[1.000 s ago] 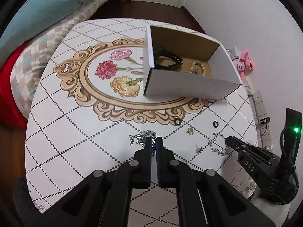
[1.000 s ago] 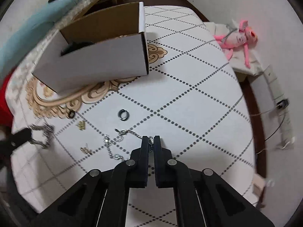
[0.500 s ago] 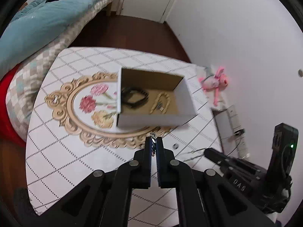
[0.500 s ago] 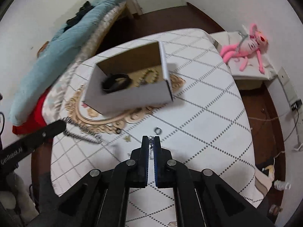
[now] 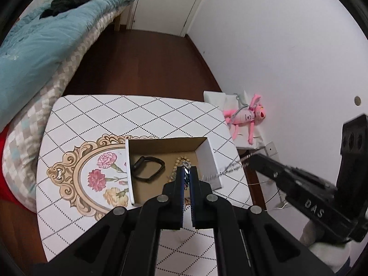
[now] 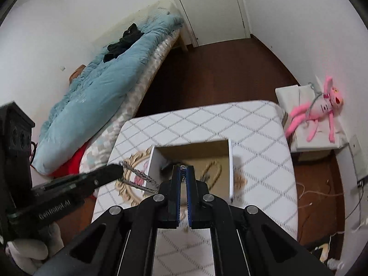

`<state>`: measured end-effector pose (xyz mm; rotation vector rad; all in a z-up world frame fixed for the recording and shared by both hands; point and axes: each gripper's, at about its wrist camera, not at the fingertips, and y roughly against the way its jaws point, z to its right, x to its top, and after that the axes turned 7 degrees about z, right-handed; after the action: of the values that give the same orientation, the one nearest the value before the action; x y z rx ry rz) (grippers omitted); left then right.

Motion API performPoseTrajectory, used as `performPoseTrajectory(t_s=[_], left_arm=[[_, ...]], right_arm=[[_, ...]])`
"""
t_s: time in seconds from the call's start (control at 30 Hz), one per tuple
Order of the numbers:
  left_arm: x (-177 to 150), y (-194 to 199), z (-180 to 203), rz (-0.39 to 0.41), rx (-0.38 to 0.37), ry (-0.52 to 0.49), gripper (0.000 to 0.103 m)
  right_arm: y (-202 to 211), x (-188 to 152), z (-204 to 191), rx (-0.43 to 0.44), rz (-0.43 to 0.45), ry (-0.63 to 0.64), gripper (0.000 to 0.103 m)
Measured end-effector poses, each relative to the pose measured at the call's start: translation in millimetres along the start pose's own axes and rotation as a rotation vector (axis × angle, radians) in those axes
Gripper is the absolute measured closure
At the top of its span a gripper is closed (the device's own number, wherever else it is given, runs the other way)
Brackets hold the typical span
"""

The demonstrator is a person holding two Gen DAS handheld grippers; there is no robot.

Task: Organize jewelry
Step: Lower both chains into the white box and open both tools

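Note:
An open cardboard box [image 5: 214,158] stands on the patterned table [image 5: 138,119]; it holds a black band [image 5: 148,169] and a beaded bracelet [image 5: 177,163]. My left gripper [image 5: 186,169] is shut on a silver chain [image 5: 186,164], held high above the box. In the right wrist view it [image 6: 119,171] enters from the left with the chain [image 6: 138,179] dangling beside the box [image 6: 231,168]. My right gripper [image 6: 182,168] is shut on a thin silver chain [image 6: 182,167], also above the box. In the left wrist view it [image 5: 249,161] carries that chain [image 5: 227,169] over the box's right wall.
A bed with a blue quilt [image 6: 99,96] lies left of the table. A pink plush toy [image 6: 319,112] rests on a white stand at the right. Dark wood floor [image 5: 147,64] and a door lie beyond. Cables trail on the floor at the right [image 6: 322,193].
Both grippers have risen from the tabletop, each lifting a chain, and moved forward over the open box. The table now looks much smaller below.

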<state>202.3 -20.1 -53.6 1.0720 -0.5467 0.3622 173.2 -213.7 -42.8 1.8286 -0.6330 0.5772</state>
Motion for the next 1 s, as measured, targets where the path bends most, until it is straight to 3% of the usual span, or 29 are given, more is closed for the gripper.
performPoseTrajectory(t_s=[0.17, 0.33, 0.57, 0.63, 0.7, 0.73, 0.77, 0.83, 0.9, 0.93, 1.0], left_arm=[[0.6, -37.2, -15.8, -0.077, 0.030, 0.027, 0.101], [-7.5, -70.5, -23.3, -0.150, 0.078, 0.011, 0.101], [-4.7, -84.6, -27.8, -0.165, 0.277, -0.030, 0.093], [-2.6, -85.0, -31.7, -0.157, 0.317, -0.025, 0.075], [-0.9, -82.3, -36.4, -0.134, 0.356, -0.012, 0.028], [0.2, -79.4, -38.2, -0.113, 0.377, -0.014, 0.025], [1.7, -78.8, -39.3, -0.099, 0.392, -0.020, 0.025], [0.9, -75.4, -42.4, -0.075, 0.445, -0.040, 0.023], [-1.6, -74.8, -46.8, -0.063, 0.467, -0.041, 0.003], [-3.0, -74.8, -49.0, -0.058, 0.471, -0.040, 0.001], [-8.9, -75.4, -52.2, -0.054, 0.473, -0.037, 0.000]], right_arm=[[-43.5, 22.2, 13.4, -0.038, -0.076, 0.023, 0.099], [-84.5, 22.8, 32.7, -0.082, -0.156, 0.031, 0.099], [-117.9, 21.6, 45.6, -0.129, -0.218, 0.075, 0.098], [-127.3, 23.0, 45.9, -0.130, -0.244, 0.084, 0.098], [-139.0, 22.2, 46.6, -0.132, -0.299, 0.083, 0.098], [-143.6, 20.9, 48.0, -0.139, -0.321, 0.076, 0.097], [-147.1, 19.4, 50.1, -0.158, -0.334, 0.071, 0.092], [-146.4, 16.9, 52.7, -0.185, -0.320, 0.078, 0.071], [-143.4, 13.1, 54.1, -0.207, -0.309, 0.088, 0.051], [-140.8, 10.4, 54.3, -0.225, -0.299, 0.097, 0.047], [-137.8, 5.5, 54.3, -0.258, -0.298, 0.109, 0.020]])
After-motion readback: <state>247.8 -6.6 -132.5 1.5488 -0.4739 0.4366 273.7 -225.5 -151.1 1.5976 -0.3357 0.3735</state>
